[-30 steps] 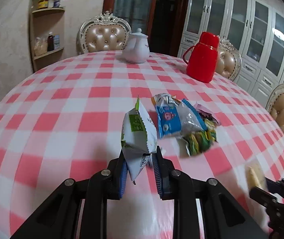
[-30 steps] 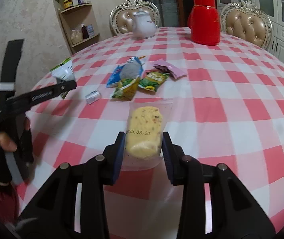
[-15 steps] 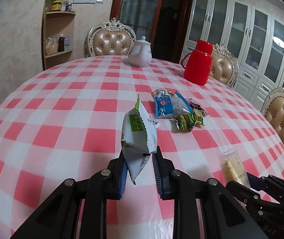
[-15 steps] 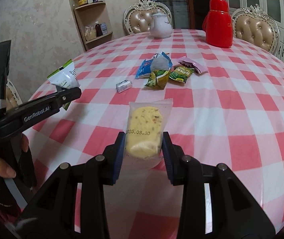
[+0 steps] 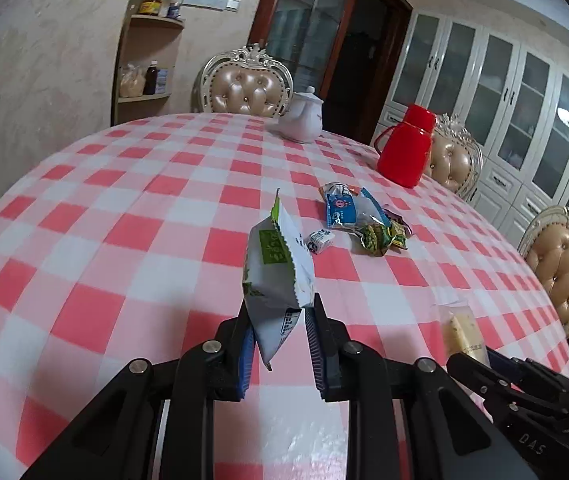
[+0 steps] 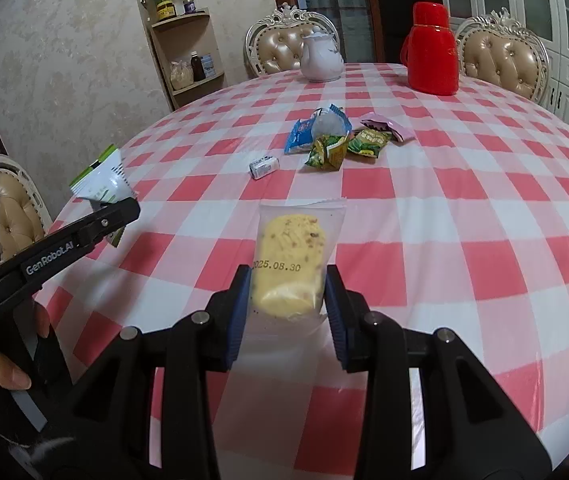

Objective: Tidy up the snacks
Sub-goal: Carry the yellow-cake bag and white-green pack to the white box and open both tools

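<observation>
My left gripper (image 5: 280, 336) is shut on a white and green snack packet (image 5: 276, 272), held upright above the table's near edge; the packet also shows in the right wrist view (image 6: 102, 180). My right gripper (image 6: 288, 300) is shut on a clear bag with a yellow cake (image 6: 290, 264), also visible in the left wrist view (image 5: 462, 332). A pile of snacks lies mid-table: a blue packet (image 6: 304, 132), green packets (image 6: 344, 148), a pink packet (image 6: 388, 126) and a small white sweet (image 6: 264, 166).
The round table has a red and white checked cloth (image 6: 444, 200). A white teapot (image 6: 321, 60) and a red thermos jug (image 6: 432, 50) stand at the far side. Padded chairs (image 6: 500, 60) surround the table. A corner shelf (image 6: 184, 52) is at the wall.
Both grippers have pulled back and up from the snack pile, each still holding its packet. The pile and the small sweet now look farther away.
</observation>
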The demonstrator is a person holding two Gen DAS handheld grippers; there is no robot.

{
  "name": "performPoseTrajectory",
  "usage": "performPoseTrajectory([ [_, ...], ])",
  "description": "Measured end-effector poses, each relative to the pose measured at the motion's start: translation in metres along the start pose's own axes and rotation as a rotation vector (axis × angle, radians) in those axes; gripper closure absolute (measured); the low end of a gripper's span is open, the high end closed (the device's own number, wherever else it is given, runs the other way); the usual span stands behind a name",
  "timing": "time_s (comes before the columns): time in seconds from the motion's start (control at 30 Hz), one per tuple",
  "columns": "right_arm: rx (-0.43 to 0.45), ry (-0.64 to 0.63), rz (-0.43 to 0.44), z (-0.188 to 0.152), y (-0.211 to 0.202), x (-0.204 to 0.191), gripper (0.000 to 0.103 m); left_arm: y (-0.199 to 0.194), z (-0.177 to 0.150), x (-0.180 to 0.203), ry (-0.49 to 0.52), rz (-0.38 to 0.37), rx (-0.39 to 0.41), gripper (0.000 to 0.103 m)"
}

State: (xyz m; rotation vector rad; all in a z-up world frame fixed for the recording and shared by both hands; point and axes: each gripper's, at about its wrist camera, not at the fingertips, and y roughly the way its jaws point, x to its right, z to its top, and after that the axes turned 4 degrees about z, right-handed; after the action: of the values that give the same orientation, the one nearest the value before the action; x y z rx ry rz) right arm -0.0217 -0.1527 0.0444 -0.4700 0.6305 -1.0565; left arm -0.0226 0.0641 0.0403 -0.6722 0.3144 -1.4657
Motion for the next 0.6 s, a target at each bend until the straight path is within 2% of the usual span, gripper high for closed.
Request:
performPoseTrajectory([
  [0.3,0.007,-0.065,-0.039,-0.014,-0.02,-0.029,0.063,-0.036,-0.028,-0.001,0.03,0.035,0.031,0.078],
  [0.43,0.008,-0.089,-0.023,-0.023,-0.028,-0.043,0.063,-0.048,-0.042,-0.005,0.053,0.057,0.011,0.078],
  [0.6,0.02,-0.112,-0.004,-0.033,-0.04,-0.06,0.063,-0.077,-0.049,-0.02,0.057,0.078,0.036,0.078],
])
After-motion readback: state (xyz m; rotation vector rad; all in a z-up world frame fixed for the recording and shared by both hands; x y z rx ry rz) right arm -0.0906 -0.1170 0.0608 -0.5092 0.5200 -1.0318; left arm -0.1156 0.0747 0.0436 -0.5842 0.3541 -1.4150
